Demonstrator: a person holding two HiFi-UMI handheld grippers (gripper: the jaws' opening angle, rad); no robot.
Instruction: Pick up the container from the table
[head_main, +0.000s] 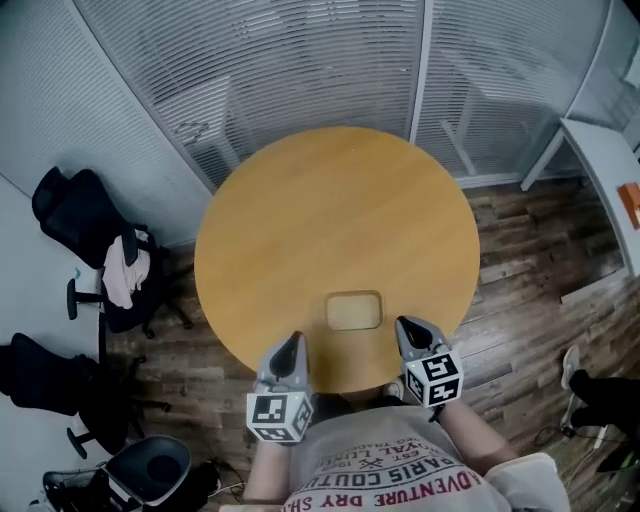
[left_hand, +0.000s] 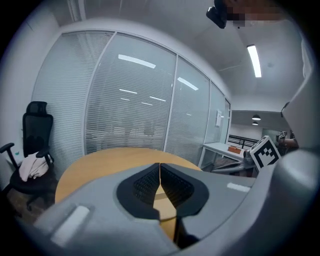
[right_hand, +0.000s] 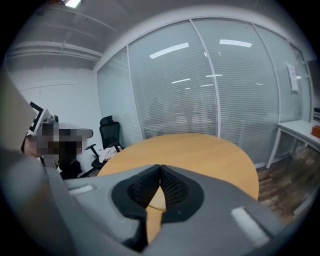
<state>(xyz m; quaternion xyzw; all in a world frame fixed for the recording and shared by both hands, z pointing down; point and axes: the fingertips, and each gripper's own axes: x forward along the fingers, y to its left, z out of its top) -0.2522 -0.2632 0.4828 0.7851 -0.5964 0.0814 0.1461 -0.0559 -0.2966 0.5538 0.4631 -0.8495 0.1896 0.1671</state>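
Observation:
A shallow, tan rectangular container (head_main: 354, 310) lies on the round wooden table (head_main: 330, 220), near its front edge. My left gripper (head_main: 293, 341) sits at the table's near rim, left of the container and apart from it; its jaws are shut with nothing between them. My right gripper (head_main: 407, 325) hovers just right of the container, also shut and empty. In the left gripper view the left gripper (left_hand: 160, 172) has its black pads pressed together over the table (left_hand: 115, 160). The right gripper (right_hand: 160, 172) in its own view shows the same over the table (right_hand: 200, 150).
Black office chairs (head_main: 90, 230) stand to the left on the floor, one draped with clothing (head_main: 125, 270). Glass walls with blinds (head_main: 300, 70) curve behind the table. A white desk (head_main: 605, 170) stands at the far right. A person's foot (head_main: 572, 365) is at the right.

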